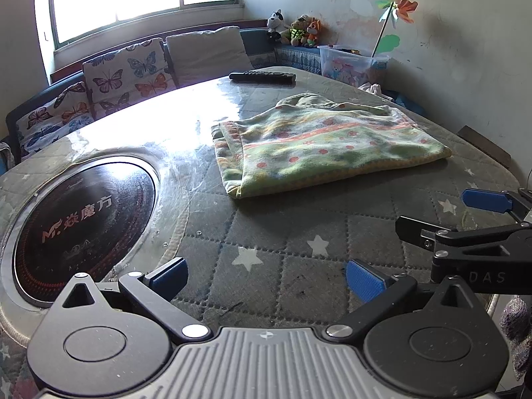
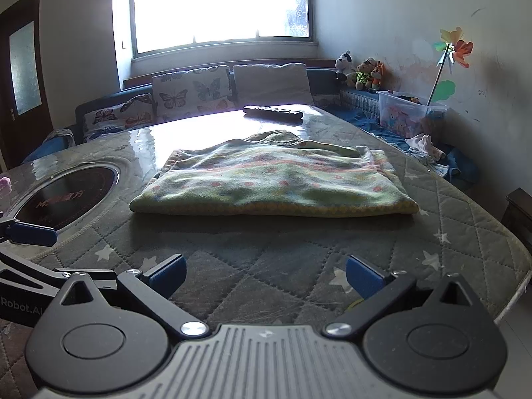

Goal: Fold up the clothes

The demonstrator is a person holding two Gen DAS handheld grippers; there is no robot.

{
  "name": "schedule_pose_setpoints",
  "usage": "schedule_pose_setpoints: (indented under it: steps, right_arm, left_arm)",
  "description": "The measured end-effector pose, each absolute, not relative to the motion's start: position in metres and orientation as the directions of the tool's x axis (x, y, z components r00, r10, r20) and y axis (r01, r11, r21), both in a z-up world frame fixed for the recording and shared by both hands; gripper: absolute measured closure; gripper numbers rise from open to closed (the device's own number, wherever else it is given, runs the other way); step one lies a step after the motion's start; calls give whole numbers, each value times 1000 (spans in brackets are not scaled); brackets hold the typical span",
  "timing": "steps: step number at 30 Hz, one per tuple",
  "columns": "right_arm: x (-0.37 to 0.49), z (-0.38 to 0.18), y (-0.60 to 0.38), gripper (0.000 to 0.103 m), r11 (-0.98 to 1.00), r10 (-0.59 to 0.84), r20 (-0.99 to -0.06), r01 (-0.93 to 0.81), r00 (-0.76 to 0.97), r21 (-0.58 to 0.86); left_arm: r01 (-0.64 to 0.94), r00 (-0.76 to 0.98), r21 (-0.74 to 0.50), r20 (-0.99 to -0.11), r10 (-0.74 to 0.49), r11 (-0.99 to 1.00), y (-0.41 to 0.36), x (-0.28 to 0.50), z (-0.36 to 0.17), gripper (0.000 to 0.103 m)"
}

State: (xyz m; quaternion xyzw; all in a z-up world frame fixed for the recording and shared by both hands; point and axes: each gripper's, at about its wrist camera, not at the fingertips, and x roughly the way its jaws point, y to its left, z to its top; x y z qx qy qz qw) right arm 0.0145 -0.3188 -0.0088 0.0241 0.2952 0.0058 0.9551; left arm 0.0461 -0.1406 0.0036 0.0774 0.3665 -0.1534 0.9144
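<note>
A green garment (image 1: 319, 146) with orange dots and stripes lies folded flat on the quilted table cover (image 1: 299, 259); in the right wrist view the garment (image 2: 276, 183) is straight ahead. My left gripper (image 1: 266, 279) hovers open over the near part of the table, well short of the garment, nothing between its blue pads. My right gripper (image 2: 266, 277) is open too, empty, in front of the garment's near edge. The right gripper's fingers (image 1: 485, 201) show at the right edge of the left wrist view. One left gripper finger (image 2: 31, 232) shows at the left of the right wrist view.
A round black cooktop (image 1: 83, 229) is set into the table on the left. A black remote (image 1: 262, 76) lies at the far edge. Behind are butterfly cushions (image 1: 129, 73), plush toys (image 1: 296, 30), a clear plastic bin (image 1: 352, 63) with a pinwheel, and loose clothes (image 2: 429, 153) at the right.
</note>
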Motion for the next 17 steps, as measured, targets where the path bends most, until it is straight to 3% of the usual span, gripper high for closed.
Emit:
schedule_pose_setpoints:
  steps: [17]
  right_arm:
    - [17,-6,-319,0,999,25,-559,3,829,50]
  left_arm:
    - [340,692,35,-686,-225,940,-141,48,6,0]
